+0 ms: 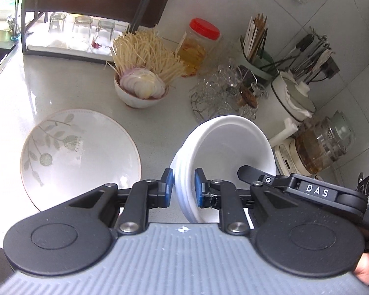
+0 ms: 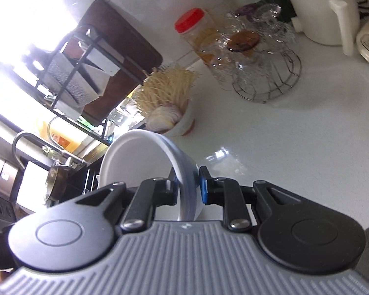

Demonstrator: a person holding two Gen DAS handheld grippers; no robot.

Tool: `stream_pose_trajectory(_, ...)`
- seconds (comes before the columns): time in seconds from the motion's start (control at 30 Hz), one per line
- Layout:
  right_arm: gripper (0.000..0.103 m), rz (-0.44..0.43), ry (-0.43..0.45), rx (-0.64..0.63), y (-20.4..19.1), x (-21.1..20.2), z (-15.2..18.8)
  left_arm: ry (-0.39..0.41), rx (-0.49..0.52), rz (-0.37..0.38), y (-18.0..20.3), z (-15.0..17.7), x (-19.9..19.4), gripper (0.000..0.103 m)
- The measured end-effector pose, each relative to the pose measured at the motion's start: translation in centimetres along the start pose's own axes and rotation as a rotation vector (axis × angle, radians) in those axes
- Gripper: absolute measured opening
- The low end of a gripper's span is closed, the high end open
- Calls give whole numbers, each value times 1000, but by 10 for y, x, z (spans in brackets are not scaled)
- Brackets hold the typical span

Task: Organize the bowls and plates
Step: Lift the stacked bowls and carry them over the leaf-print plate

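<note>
Left gripper (image 1: 183,188) pinching stacked white bowls (image 1: 223,157), right gripper (image 2: 188,186) pinching white bowl (image 2: 145,157), above leaf-patterned plate (image 1: 80,154).

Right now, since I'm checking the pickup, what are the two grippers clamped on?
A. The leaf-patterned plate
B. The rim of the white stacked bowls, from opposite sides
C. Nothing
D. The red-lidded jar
B: the left gripper pinches one rim of the white stacked bowls, the right gripper the other; the leaf-patterned plate lies untouched.
</note>
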State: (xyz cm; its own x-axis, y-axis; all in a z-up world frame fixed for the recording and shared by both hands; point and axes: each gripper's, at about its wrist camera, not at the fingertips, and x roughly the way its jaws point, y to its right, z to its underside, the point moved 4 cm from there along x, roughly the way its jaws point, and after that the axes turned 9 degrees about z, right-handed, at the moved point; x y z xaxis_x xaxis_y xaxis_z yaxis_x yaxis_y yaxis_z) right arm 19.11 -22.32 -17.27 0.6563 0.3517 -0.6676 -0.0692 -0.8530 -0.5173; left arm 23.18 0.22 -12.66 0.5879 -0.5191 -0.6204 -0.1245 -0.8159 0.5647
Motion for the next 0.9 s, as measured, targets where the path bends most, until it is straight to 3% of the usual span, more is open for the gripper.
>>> stream_pose_trajectory(0.43, 20, -35, 15, -67, -60, 14, -7, 64, 2, -4, -33, -23, -43, 22)
stream_pose_trajectory(0.9, 20, -39, -93, -141, -119, 68, 23, 61, -90, -58, -113, -25, -70, 22)
